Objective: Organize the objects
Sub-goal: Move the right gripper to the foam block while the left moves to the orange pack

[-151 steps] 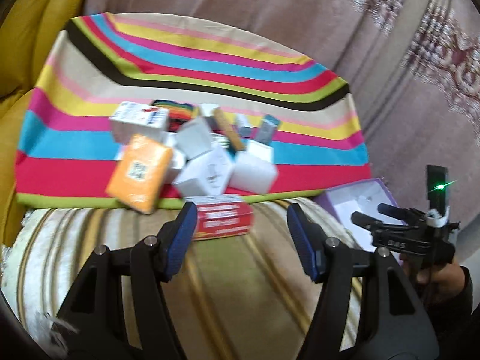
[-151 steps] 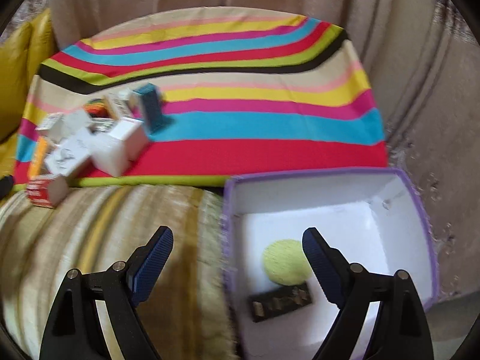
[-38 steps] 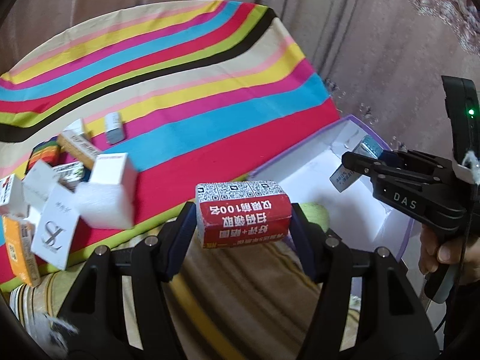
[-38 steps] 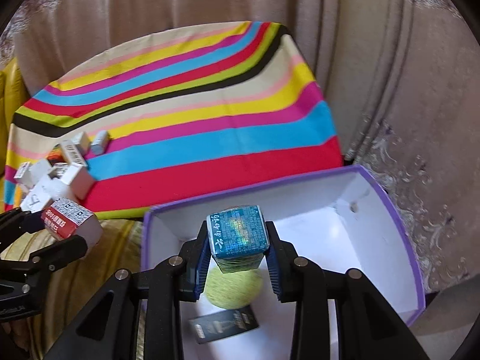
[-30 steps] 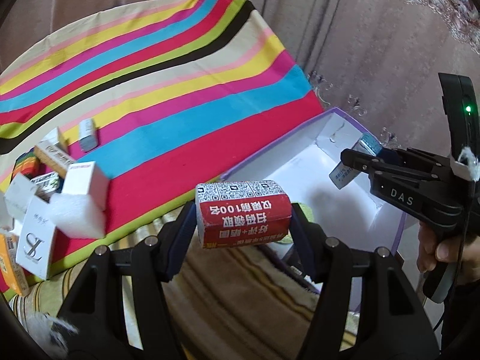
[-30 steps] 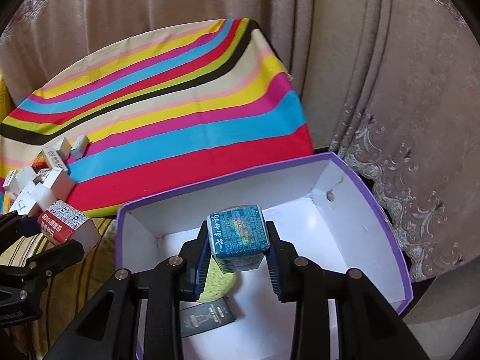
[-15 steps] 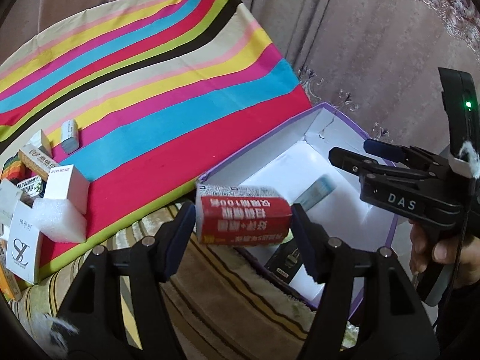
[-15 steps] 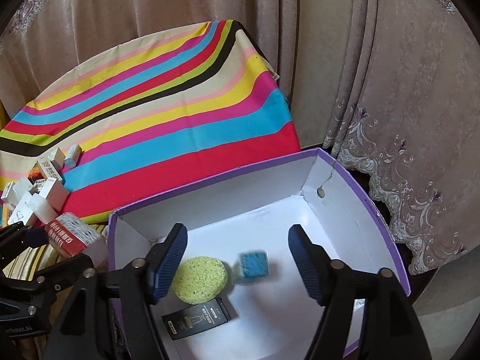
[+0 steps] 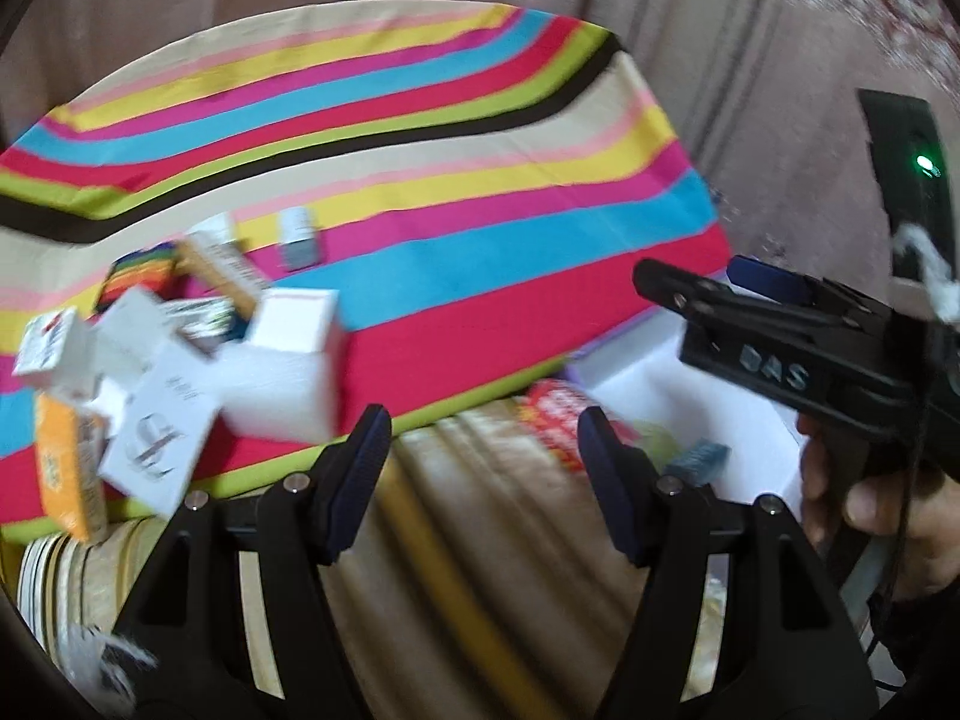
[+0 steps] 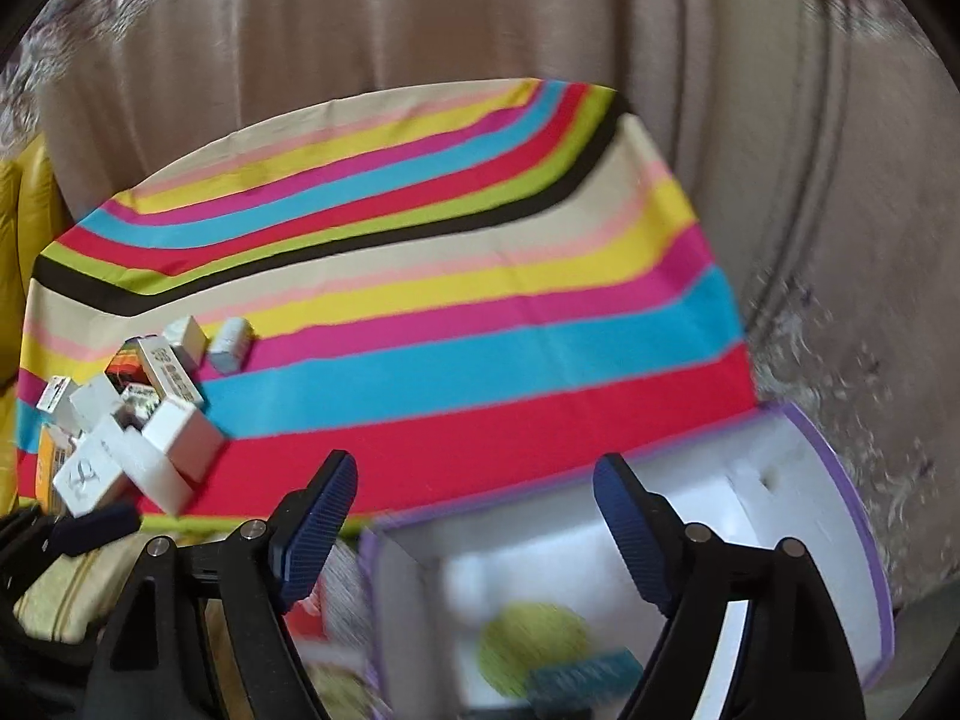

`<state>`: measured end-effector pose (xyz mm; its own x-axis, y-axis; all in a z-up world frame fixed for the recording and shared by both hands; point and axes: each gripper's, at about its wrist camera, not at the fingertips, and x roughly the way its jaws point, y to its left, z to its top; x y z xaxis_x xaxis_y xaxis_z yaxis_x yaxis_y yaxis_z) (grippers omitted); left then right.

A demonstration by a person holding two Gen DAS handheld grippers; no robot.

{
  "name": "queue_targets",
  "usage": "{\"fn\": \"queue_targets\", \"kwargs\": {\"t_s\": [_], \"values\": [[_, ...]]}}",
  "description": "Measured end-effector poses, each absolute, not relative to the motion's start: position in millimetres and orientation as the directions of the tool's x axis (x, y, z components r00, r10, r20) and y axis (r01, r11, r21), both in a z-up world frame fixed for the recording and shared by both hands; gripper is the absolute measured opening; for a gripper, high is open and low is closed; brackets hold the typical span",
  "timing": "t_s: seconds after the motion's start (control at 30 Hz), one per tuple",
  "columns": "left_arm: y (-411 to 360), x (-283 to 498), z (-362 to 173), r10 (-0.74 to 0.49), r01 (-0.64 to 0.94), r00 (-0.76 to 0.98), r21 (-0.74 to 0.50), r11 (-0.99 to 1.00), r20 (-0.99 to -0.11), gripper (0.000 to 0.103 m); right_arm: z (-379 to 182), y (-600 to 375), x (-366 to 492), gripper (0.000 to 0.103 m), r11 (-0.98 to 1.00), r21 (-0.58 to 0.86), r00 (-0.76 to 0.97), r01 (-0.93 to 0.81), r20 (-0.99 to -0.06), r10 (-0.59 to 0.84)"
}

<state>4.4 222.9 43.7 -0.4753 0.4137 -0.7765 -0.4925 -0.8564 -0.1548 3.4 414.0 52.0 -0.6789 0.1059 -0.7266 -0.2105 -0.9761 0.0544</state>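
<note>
Both my grippers, left (image 9: 480, 468) and right (image 10: 474, 516), released, jaws just widened, empty; red printed carton (image 9: 555, 420) at purple-rimmed white box (image 10: 840, 516) edge, blue packet (image 9: 699, 461) inside: sorted.

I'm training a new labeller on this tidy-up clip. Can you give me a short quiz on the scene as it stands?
1. True or false: the right claw grips the blue box.
2. Which round thing lies in the purple-rimmed box? A) yellow-green disc B) orange ball C) white plate
3. Fill in: the small cartons lie on the ___ cloth.

Key: 1 false, its jaws have just been opening and nothing is between them; the blue box lies in the purple-rimmed box. 2 A. 3 striped.
</note>
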Motion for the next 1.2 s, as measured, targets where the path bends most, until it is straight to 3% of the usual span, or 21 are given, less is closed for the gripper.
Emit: {"fn": "queue_targets", "kwargs": {"t_s": [0.17, 0.27, 0.33, 0.5, 0.77, 1.2], "values": [[189, 3, 49, 0.385, -0.424, -0.534, -0.155, -0.892, -0.753, 0.068, 60, 395, -8, 0.082, -0.965, 0.135, -0.699, -0.227, -0.712, 0.065], [164, 7, 55, 0.38, -0.39, -0.568, -0.168, -0.905, -0.73, 0.068, 57, 391, 5, 0.09, -0.934, 0.216, -0.712, -0.285, -0.7, 0.055], [150, 8, 57, 0.373, -0.365, -0.587, -0.177, -0.914, -0.718, 0.068, 53, 377, 2, 0.09, -0.957, 0.196, -0.682, -0.214, -0.731, 0.003], [101, 14, 59, 0.317, -0.266, -0.637, -0.185, -0.946, -0.703, 0.068, 60, 352, -1, 0.09, -0.967, 0.211, -0.701, -0.145, -0.711, -0.051], [35, 14, 43, 0.245, -0.106, -0.627, -0.23, -0.967, -0.74, 0.068, 55, 296, -2, 0.091, -0.987, 0.158, -0.664, 0.002, -0.738, -0.119], [15, -19, 28, 0.205, -0.082, -0.565, -0.193, -0.978, -0.799, 0.068, 34, 264, -26, 0.091, -0.986, 0.168, -0.567, -0.012, -0.813, -0.132]]}}
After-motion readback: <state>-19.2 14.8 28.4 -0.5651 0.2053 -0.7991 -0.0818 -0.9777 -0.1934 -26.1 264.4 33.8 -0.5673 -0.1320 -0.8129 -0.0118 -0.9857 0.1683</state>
